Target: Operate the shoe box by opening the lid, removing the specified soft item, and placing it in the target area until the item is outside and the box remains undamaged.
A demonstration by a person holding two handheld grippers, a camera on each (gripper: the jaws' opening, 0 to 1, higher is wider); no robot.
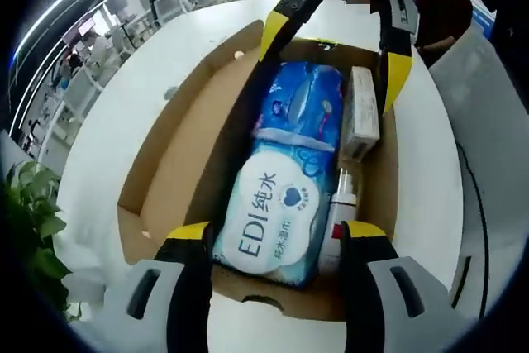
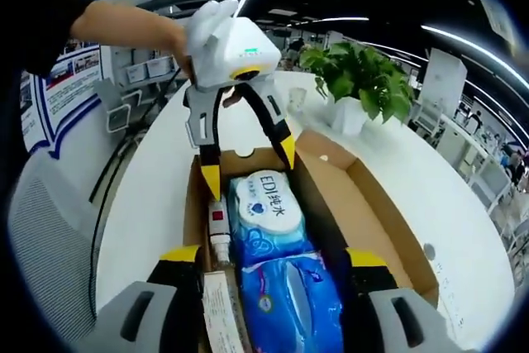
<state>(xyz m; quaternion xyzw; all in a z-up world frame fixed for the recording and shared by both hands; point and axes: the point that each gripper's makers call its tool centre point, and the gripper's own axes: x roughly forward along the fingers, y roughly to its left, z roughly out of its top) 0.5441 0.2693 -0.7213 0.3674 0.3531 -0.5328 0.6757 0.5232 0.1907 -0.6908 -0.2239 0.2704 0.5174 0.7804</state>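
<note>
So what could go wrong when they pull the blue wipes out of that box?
Two things, maybe. The wipes pack sits tight against the small bottle and the white carton, so lifting it might drag those along. Also, both the left gripper and the right gripper have open fingers straddling the ends of the cardboard box; a yellow fingertip could catch and tear the edge.

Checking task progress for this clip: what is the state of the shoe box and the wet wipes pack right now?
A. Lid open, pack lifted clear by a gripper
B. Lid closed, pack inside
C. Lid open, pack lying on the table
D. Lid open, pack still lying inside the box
D: the shoe box has its lid folded open and the wet wipes pack lies flat inside it, with both grippers open at either end.
</note>
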